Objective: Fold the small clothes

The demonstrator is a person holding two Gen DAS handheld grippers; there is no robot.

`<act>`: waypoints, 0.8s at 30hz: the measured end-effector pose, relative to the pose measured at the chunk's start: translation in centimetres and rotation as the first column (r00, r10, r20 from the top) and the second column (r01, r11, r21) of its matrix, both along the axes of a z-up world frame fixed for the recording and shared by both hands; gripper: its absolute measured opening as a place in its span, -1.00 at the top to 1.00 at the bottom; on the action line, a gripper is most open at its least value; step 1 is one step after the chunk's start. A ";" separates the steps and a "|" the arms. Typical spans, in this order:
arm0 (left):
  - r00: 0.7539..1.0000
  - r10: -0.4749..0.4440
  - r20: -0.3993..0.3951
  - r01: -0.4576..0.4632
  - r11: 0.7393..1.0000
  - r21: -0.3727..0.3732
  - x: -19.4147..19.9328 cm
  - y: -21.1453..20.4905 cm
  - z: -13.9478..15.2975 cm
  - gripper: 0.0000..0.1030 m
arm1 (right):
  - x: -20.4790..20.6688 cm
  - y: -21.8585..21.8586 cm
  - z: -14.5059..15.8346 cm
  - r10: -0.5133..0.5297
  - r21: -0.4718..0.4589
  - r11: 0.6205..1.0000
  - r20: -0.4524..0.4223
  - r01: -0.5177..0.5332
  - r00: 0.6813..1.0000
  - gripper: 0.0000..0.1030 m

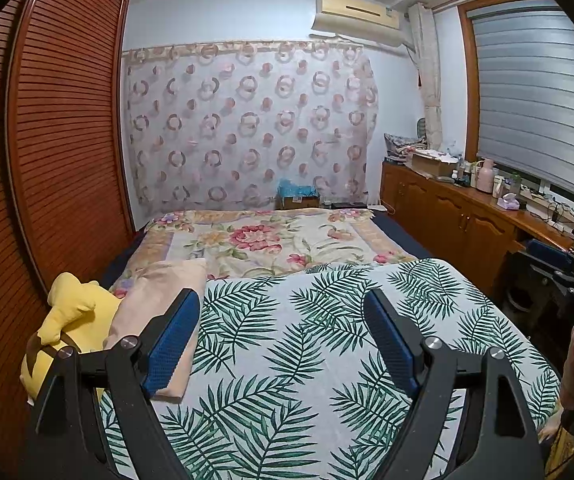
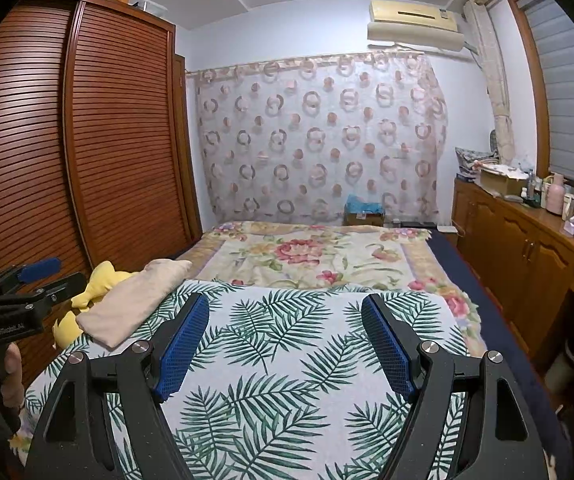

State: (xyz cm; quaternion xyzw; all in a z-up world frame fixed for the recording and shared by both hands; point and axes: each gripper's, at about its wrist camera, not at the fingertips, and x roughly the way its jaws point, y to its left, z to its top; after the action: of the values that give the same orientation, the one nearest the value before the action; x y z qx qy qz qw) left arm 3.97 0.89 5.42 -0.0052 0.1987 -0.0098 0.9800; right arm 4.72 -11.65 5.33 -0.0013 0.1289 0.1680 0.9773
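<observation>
A folded pale pink garment [image 1: 159, 304] lies at the left edge of the palm-leaf cloth [image 1: 307, 340] on the bed; it also shows in the right wrist view [image 2: 135, 296]. My left gripper [image 1: 281, 300] is open and empty, held above the leaf cloth just right of the garment. My right gripper [image 2: 285, 304] is open and empty over the leaf cloth [image 2: 287, 360]. The right gripper shows at the right edge of the left wrist view [image 1: 567, 276]. The left gripper shows at the left edge of the right wrist view [image 2: 43, 276].
A yellow plush toy [image 1: 67, 320] lies left of the garment by the slatted wardrobe [image 1: 47, 160]. A floral blanket [image 1: 271, 240] covers the far bed. A wooden cabinet [image 2: 527, 248] with bottles runs along the right wall. A patterned curtain [image 2: 319, 136] hangs behind.
</observation>
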 end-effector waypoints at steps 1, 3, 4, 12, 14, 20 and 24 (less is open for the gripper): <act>1.000 0.001 0.001 -0.001 1.000 -0.001 0.0 0.0 0.0 -0.64 | 0.0 -0.1 0.0 0.000 -0.001 1.000 0.001 0.000 1.000 -0.56; 1.000 0.001 0.002 -0.001 1.000 0.000 0.0 0.0 0.0 -0.64 | 0.0 -0.1 0.0 0.000 0.000 1.000 0.000 0.000 1.000 -0.56; 1.000 0.003 0.003 -0.003 1.000 0.000 0.0 0.1 0.0 -0.64 | 0.0 -0.2 0.1 0.000 0.000 1.000 0.000 0.000 1.000 -0.56; 1.000 0.005 0.004 -0.005 1.000 0.002 0.0 0.2 0.0 -0.64 | 0.0 -0.6 0.2 0.000 -0.001 1.000 -0.001 0.000 1.000 -0.56; 1.000 0.005 0.004 -0.005 1.000 0.000 -0.1 0.3 0.1 -0.64 | 0.0 -0.5 0.1 -0.001 0.001 1.000 -0.002 0.001 1.000 -0.56; 1.000 0.006 0.006 -0.006 1.000 0.000 0.0 0.4 0.1 -0.64 | 0.0 -0.9 0.3 -0.004 0.002 1.000 -0.002 0.004 1.000 -0.56; 1.000 0.004 0.005 -0.004 1.000 0.000 -0.1 0.4 0.0 -0.64 | -0.2 -1.2 0.2 -0.002 0.001 1.000 0.000 0.002 1.000 -0.56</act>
State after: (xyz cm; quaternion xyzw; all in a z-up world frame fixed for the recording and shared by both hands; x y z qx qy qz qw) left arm 3.91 1.31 5.45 -0.0056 0.1963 -0.0076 0.9805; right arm 4.56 -12.82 5.50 -0.0007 0.1289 0.1671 0.9775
